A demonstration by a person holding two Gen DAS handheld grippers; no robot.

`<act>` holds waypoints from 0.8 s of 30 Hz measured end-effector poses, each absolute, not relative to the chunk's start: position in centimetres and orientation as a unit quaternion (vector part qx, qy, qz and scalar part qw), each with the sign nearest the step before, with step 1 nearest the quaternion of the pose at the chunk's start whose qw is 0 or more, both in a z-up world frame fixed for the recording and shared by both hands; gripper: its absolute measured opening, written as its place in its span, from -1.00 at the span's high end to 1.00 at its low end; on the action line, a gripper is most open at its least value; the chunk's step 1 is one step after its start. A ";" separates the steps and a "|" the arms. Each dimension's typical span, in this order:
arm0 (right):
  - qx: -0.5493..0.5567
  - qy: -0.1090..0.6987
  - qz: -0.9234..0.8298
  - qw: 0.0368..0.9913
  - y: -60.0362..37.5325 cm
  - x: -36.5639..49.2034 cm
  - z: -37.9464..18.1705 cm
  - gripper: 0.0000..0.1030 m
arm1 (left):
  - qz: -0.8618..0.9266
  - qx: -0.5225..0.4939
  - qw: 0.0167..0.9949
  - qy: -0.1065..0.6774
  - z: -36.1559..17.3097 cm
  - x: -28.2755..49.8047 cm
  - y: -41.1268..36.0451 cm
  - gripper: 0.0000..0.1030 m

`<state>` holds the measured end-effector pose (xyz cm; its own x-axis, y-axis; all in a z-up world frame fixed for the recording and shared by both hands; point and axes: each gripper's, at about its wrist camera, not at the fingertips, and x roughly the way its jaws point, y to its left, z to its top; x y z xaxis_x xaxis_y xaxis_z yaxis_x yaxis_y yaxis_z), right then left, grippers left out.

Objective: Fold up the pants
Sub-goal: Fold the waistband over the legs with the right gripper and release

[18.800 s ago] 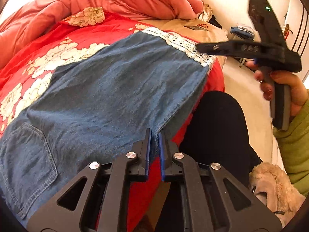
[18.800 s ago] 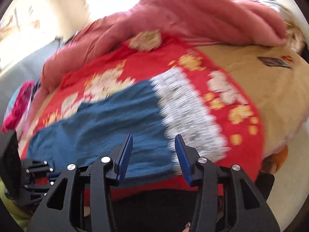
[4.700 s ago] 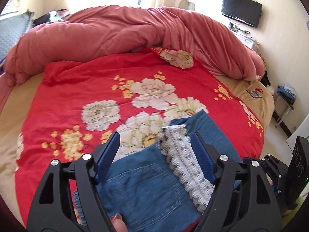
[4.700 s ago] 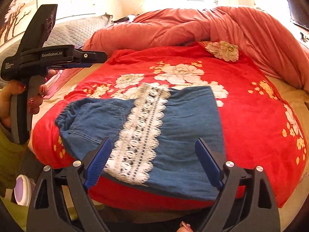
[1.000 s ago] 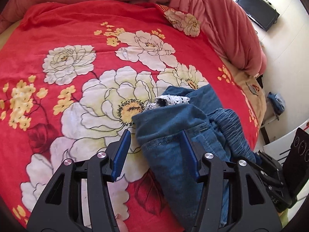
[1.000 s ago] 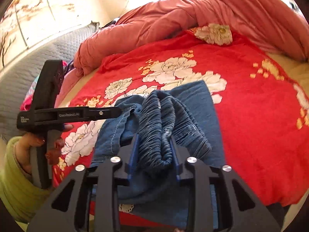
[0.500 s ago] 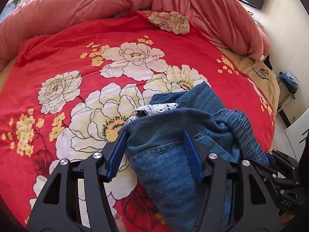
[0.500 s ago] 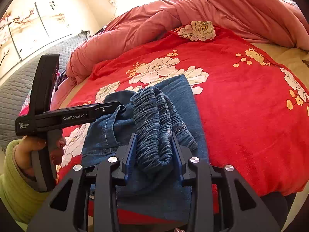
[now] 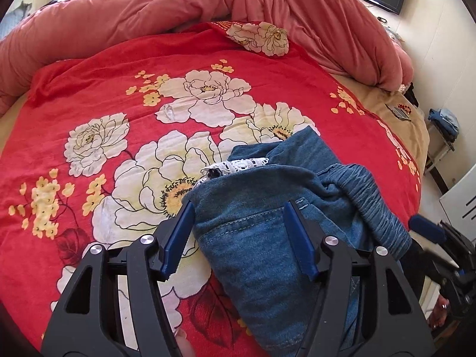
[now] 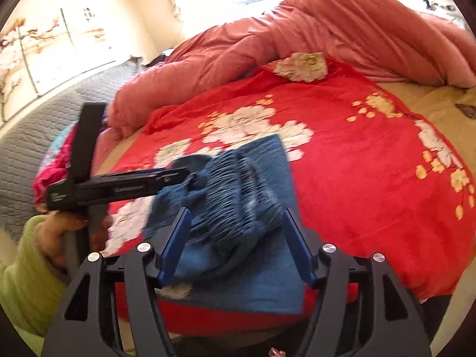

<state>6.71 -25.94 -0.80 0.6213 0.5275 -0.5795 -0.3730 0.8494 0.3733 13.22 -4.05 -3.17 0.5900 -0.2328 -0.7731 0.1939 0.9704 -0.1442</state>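
Pants [image 9: 261,238] lie bunched in a part-made fold at the near edge of the bed [image 9: 89,95] – both the left gripper [image 9: 238,238] and right gripper [image 10: 235,241] stand apart, unclamped, astride the denim, presumably to let the fold settle.

The pants [image 9: 261,238] are seen as matt blue denim with white lace trim [image 9: 238,165]; the blanket [image 9: 119,95] as soft red cloth.

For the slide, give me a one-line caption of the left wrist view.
Open left gripper straddles the folded jeans on a red floral blanket.
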 end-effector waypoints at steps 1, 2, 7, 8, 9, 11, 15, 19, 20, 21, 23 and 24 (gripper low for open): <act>0.108 0.358 0.267 0.888 -25.7 6.3 -0.8 -0.21 | -0.120 -0.022 0.892 0.436 -3.1 13.1 -4.0 -0.10; 0.103 0.361 0.277 0.885 -25.3 5.9 -0.8 -0.21 | -0.119 -0.022 0.893 0.434 -2.9 13.0 -3.9 -0.11; 0.058 0.384 0.337 0.858 -22.2 3.9 -1.4 -0.21 | -0.115 -0.024 0.896 0.429 -2.5 12.5 -3.2 -0.15; 0.049 0.385 0.343 0.855 -21.6 3.6 -1.5 -0.22 | -0.113 -0.025 0.896 0.429 -2.6 12.6 -3.0 -0.15; 0.040 0.388 0.350 0.852 -20.8 3.4 -1.6 -0.23 | -0.111 -0.026 0.895 0.432 -2.8 12.6 -2.8 -0.15; 0.037 0.396 0.357 0.845 -19.6 3.2 -1.9 -0.23 | -0.105 -0.027 0.892 0.439 -3.4 12.9 -2.5 -0.15; 0.051 0.408 0.351 0.841 -18.7 3.6 -2.2 -0.23 | -0.104 -0.033 0.888 0.447 -4.3 13.1 -2.1 -0.19; 0.050 0.415 0.340 0.843 -18.2 3.6 -2.3 -0.23 | -0.106 -0.037 0.886 0.449 -4.7 13.4 -1.9 -0.23; 0.037 0.412 0.333 0.847 -18.0 3.5 -2.1 -0.23 | -0.106 -0.039 0.886 0.450 -4.8 13.5 -1.7 -0.25; 0.021 0.403 0.329 0.854 -17.9 3.2 -1.8 -0.23 | -0.107 -0.041 0.886 0.450 -4.9 13.5 -1.6 -0.26; -0.009 0.387 0.330 0.861 -17.8 2.7 -1.1 -0.23 | -0.107 -0.043 0.886 0.449 -4.8 13.4 -1.3 -0.26; -0.020 0.380 0.331 0.863 -17.7 2.6 -0.8 -0.23 | -0.107 -0.044 0.886 0.449 -4.8 13.3 -1.2 -0.26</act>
